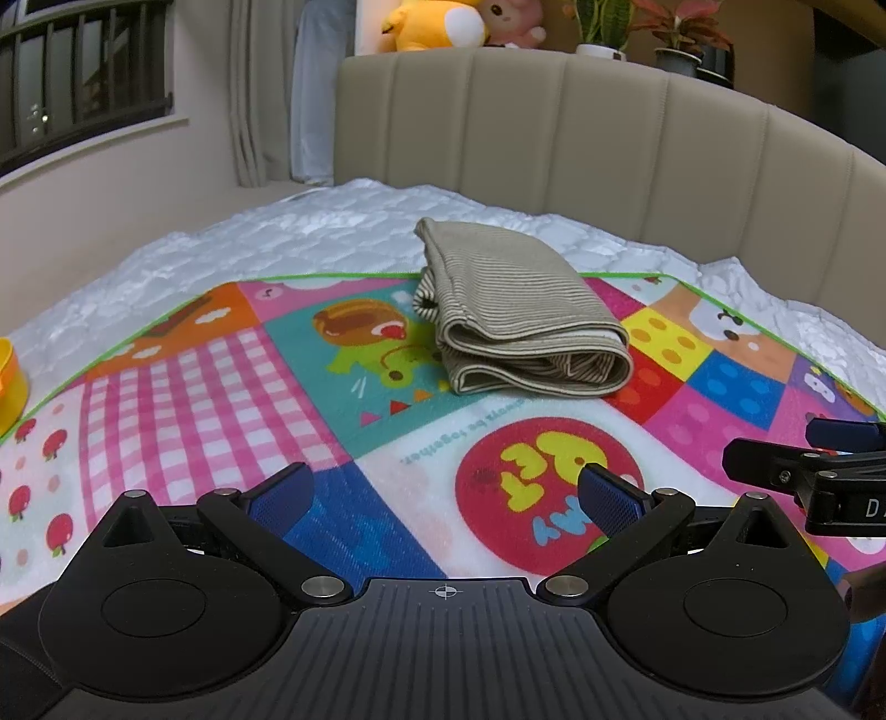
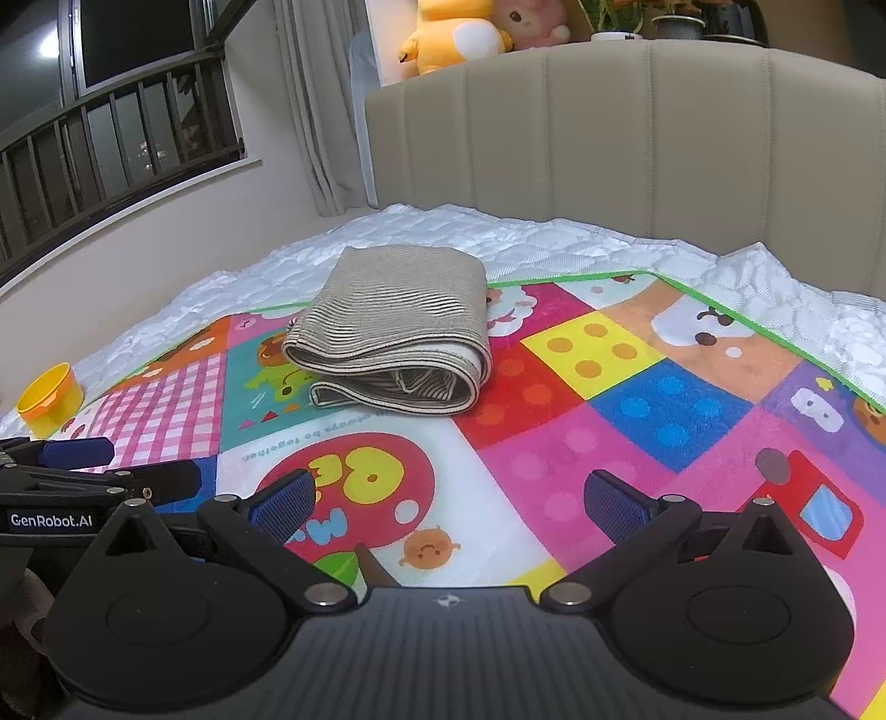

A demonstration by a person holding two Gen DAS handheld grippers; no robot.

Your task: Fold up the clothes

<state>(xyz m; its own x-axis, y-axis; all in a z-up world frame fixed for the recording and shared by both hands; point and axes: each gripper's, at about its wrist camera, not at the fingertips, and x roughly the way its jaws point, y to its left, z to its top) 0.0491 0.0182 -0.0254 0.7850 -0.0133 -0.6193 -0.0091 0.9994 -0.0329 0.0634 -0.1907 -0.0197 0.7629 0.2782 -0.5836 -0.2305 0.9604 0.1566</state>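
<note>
Bedroom: a white quilted mattress (image 1: 310, 232) against a beige padded headboard (image 1: 581, 144), with a colourful cartoon-print play mat (image 1: 221, 376) spread over it. Your left gripper (image 1: 443, 495) hovers over the near part of the mat, its blue-padded fingers (image 1: 279, 501) spread wide with nothing between them. Your right gripper (image 2: 449, 501) is the same: fingers apart, empty, above the mat. The two grippers sit side by side, each showing at the edge of the other's view. The grey-and-white striped knit garment (image 1: 515, 315) lies folded into a thick bundle ahead of both tools, well apart from the fingertips, resting across the mat's far green edge and partly on the mattress. It's ahead and slightly right of your left gripper, ahead and slightly left of your right. A small yellow plastic cup (image 2: 50, 399) stands far left, near the mat's edge. Plush toys (image 2: 459, 33) and potted plants (image 1: 642, 33) sit behind the headboard.
</note>
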